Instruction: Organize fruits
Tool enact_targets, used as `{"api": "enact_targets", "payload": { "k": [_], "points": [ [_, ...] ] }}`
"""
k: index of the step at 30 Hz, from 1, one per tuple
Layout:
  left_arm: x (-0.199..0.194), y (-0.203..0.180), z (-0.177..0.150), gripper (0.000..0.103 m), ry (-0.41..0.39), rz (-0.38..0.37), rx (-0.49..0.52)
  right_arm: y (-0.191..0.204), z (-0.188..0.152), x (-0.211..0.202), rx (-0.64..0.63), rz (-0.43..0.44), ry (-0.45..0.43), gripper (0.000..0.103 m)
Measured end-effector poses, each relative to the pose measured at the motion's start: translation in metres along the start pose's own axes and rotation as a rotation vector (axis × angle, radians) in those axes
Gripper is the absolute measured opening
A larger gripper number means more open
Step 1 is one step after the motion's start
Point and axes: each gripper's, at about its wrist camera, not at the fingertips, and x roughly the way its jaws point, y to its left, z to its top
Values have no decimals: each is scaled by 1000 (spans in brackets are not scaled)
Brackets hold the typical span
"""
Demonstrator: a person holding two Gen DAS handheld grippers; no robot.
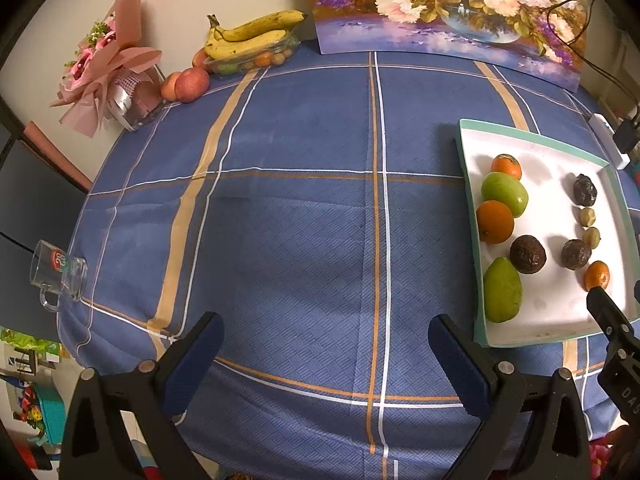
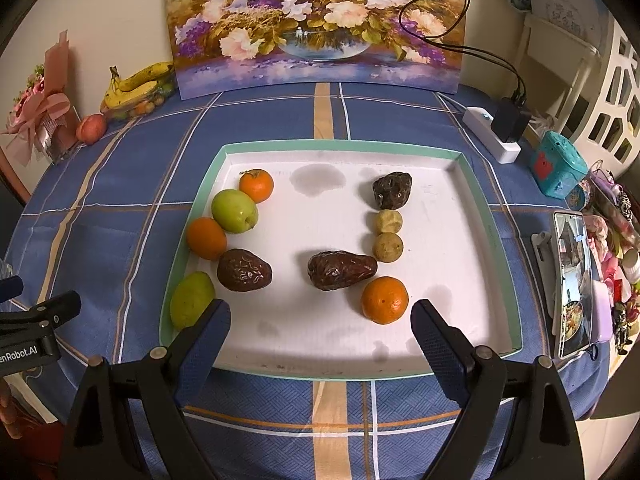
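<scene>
Both the left claw (image 1: 326,338) and right claw (image 2: 320,324) gape wide, empty. The fruits sit in the white tray (image 2: 460,216) on the tabletop (image 1: 280,200); "enRobot.AI" is legible on the left claw.

Blue plaid tablecloth (image 2: 160,168) carries white tray (image 2: 340,344), bananas (image 1: 248,36), apple (image 1: 192,84), painting (image 2: 320,24).

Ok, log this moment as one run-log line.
left gripper: open, empty, over tablecloth | right gripper: open, empty, over tray | fruits: in tray, ungrasped
</scene>
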Motion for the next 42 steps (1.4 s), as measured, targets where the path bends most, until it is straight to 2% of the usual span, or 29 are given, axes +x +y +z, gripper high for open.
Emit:
{"api": "enact_targets", "payload": {
  "k": [42],
  "points": [
    [7,6,-4,103,43,4,-48,14,1,6,-29,-11,19,92]
  ]
}}
